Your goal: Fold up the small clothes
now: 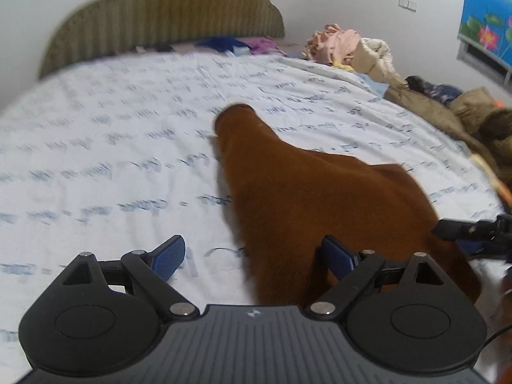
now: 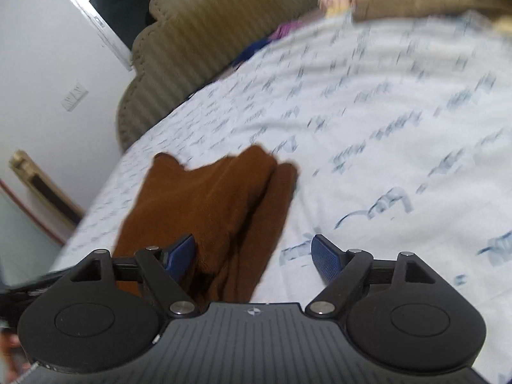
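Observation:
A small brown garment [image 1: 307, 198] lies on the white bed sheet with blue script print [image 1: 112, 147], one narrow end pointing toward the headboard. My left gripper [image 1: 252, 252] is open just above its near left edge, holding nothing. In the right wrist view the brown garment [image 2: 217, 204] lies lengthwise with folds, and my right gripper [image 2: 252, 251] is open over its near right edge, holding nothing. The right gripper's black body also shows at the right edge of the left wrist view [image 1: 473, 233].
A ribbed olive headboard [image 1: 166, 9] stands at the far end of the bed. A pile of clothes and bedding [image 1: 368, 54] runs along the right side of the bed, with brown coats [image 1: 464, 112] nearer. Blue and purple items [image 1: 236, 44] lie by the headboard.

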A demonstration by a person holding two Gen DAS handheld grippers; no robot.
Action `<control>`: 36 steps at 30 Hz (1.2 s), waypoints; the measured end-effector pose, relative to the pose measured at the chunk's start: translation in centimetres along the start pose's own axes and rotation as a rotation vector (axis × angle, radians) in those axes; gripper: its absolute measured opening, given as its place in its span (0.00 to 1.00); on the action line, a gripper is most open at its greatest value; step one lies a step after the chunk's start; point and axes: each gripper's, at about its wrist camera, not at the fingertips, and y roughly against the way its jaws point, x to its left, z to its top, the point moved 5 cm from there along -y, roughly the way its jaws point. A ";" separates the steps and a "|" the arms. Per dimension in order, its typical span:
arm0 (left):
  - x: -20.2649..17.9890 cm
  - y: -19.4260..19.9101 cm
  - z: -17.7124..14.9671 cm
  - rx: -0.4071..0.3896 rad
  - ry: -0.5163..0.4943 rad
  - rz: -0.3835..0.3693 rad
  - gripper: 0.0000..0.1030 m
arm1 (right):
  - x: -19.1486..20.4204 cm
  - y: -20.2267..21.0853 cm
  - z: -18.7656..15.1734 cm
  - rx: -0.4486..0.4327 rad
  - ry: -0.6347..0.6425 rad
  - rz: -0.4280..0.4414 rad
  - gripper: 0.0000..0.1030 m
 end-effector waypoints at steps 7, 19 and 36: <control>3.9 -7.6 3.3 0.157 0.394 -0.283 0.96 | 1.3 -6.1 2.4 0.094 -0.025 0.153 0.77; 5.4 -15.0 8.6 0.154 0.591 -0.352 0.19 | 2.8 -14.5 6.8 0.276 -0.100 0.238 0.38; 3.3 -9.9 9.9 0.025 0.118 0.064 0.37 | 5.1 -12.0 7.8 0.099 0.068 -0.033 0.60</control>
